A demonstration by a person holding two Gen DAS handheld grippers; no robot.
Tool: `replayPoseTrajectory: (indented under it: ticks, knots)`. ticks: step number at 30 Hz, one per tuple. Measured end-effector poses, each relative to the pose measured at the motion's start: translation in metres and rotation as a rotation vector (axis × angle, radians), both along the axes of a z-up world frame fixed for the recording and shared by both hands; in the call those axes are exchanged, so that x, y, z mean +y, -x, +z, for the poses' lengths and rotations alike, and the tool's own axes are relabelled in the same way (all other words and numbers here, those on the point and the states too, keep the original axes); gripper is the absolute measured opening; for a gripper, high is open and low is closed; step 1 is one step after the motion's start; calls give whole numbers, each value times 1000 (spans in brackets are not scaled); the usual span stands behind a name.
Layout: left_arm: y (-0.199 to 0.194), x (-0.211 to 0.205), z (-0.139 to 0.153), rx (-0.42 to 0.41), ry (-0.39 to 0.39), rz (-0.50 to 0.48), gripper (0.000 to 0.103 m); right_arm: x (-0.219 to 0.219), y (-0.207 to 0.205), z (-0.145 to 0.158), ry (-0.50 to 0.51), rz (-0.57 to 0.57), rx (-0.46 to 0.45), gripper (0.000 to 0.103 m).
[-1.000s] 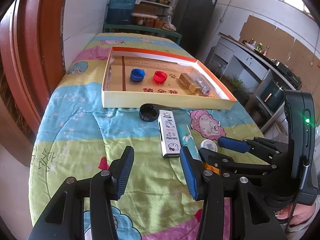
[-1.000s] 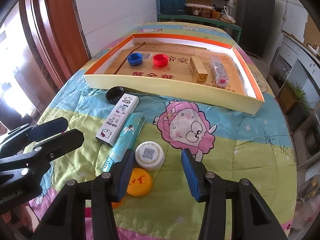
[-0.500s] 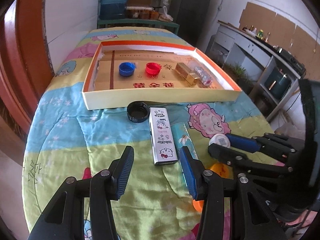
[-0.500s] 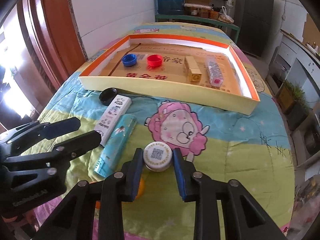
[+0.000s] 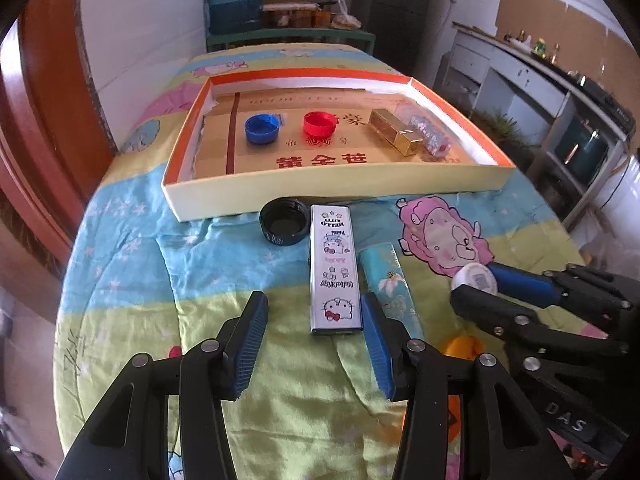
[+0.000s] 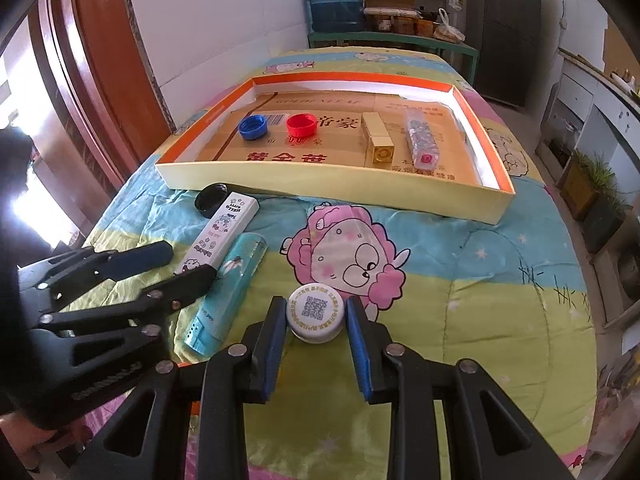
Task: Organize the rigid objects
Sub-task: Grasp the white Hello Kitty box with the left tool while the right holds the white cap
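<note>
On the cartoon quilt (image 6: 460, 272), a shallow box (image 6: 320, 184) lies.

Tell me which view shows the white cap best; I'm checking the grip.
Right wrist: the white cap sits centred between the right gripper pads, label up. Left wrist shows only its edge behind a finger.

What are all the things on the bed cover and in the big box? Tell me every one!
box: 1, cream and orange, far side of the quilt
bottle caps in box: 2, blue and red, left part
gold box: 1, in the tray, right part
clear packet: 1, beside the gold box
black cap: 1, quilt, before the tray
cartoon box: 1, white
teal box: 1, beside it
orange cap: 1, mostly hidden
white cap: 1, gripped
left gripper: open
right gripper: shut on white cap
</note>
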State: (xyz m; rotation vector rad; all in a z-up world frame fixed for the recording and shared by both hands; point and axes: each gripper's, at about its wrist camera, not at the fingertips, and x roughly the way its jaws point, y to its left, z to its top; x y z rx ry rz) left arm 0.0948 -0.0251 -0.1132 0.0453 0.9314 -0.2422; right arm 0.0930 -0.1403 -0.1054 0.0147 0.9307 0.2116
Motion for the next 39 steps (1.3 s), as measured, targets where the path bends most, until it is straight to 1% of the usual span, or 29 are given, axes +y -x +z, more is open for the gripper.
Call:
replayPoseTrajectory:
  ticks: [2,6,11,16,18,21,25,26,39]
  knots:
    - [-3,-5,0,-5,-20,0,49,-3,0,0,-9,-5,0,31]
    - [-11,-9,0,-8,-29,11,49,-7,1,0,-21,-9,-3,31]
    - [-16,-16,-1,-22,-59,17,49,-12,1,-1,-30,-13,-1,31]
    - [-18,-19,-1,-32,-69,14,48,-15,-1,-3,-37,-17,1,31]
    - [-18,-20,-1,-34,-59,3,40,-15,-2,-3,-38,-17,1,31]
    - [-18,-22,-1,-40,-52,-9,33,-15,-2,-3,-38,-17,1,31]
    - [-19,-21,-1,-41,-36,-17,30,-15,-3,-3,-40,-19,1,31]
    - [-19,-20,0,-40,-24,-19,27,-15,-3,-3,-40,-19,1,31]
    - [-14,-13,5,-45,37,-33,27,-18,-3,0,-50,-23,-3,30]
